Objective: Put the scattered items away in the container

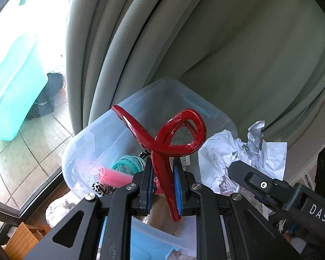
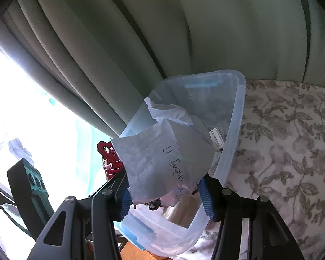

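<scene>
My left gripper [image 1: 163, 186] was clamped narrowly on the handle end of a red hair claw clip [image 1: 173, 138], its blue pads [image 1: 177, 189] pressing both sides, and the clip's looped arms stood up over the clear plastic container [image 1: 93, 138]. The clip's lower tip hung below the pads, and I could not see its teeth. In the bin I made out pink foam rollers [image 1: 114, 176], a bunch of teal hair ties [image 1: 130, 162] and a leopard-print scrunchie [image 1: 103, 188], each partly cut off by the gripper's frame.

My right gripper [image 2: 164, 191] had its fingers set fairly wide, with a crumpled sheet of paper [image 2: 162, 156] between them. The paper covered the inner faces of the pads, so I could not tell how firmly it was gripped. It bore upside-down handwriting I could only partly read. From the left wrist view the same paper [image 1: 238, 160] showed as a white wad at the bin's right side, hiding the right gripper's tips.

The container sat on a floral cloth [image 2: 288, 143], beside grey curtains [image 2: 110, 49]. The window [image 2: 32, 108] was blown out white; beyond it a teal shape [image 1: 13, 86] was too washed out to identify. A small white object [image 2: 216, 139] lay by the bin's wall, too small to name.
</scene>
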Motion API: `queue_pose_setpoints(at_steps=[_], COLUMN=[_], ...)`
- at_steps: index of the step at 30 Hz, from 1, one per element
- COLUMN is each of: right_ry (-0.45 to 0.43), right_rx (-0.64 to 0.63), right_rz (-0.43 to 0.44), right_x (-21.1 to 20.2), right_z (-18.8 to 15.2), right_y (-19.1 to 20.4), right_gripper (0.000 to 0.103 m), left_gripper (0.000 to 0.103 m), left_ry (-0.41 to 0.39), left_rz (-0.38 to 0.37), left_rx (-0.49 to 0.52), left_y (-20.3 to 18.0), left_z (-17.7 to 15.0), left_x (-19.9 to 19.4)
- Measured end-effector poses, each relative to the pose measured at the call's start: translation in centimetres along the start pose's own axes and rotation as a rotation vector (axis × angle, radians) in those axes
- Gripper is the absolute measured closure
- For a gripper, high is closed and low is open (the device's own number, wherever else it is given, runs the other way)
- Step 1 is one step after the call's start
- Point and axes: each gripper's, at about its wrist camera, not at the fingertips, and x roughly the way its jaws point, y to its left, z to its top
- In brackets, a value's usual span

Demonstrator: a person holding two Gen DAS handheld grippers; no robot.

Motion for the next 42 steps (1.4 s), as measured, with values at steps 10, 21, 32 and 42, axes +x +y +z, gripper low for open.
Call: queue_pose_setpoints(at_steps=[10,21,32,42], right_ry=[0.014,0.007,-0.04,-0.066], right_rx=[0.005,0.016,0.02,0.007], right_rz=[-0.02,-0.023,-0.037,-0.055], right_x=[1.1,0.1,-3.4,-7.8], right_z=[0.4,0.2,-0.5,-2.5], right_y=[-0.8,-1.4,-1.5,-1.7], right_gripper=[0.042,0.035,0.035,0.035], left_gripper=[0.084,0.05,0.049,0.042], left_ry=[0.005,-0.01,-0.033,-0.053], left_rz=[0.022,0.031,0.008,0.02], left_rx=[0.019,0.033,0.098,0.175], left_y=[-0.8,-1.5,-2.3,-4.7], left_z=[-0.2,0.4,-1.2,-1.9], left_x=[1.0,0.2,-3.9,-2.9])
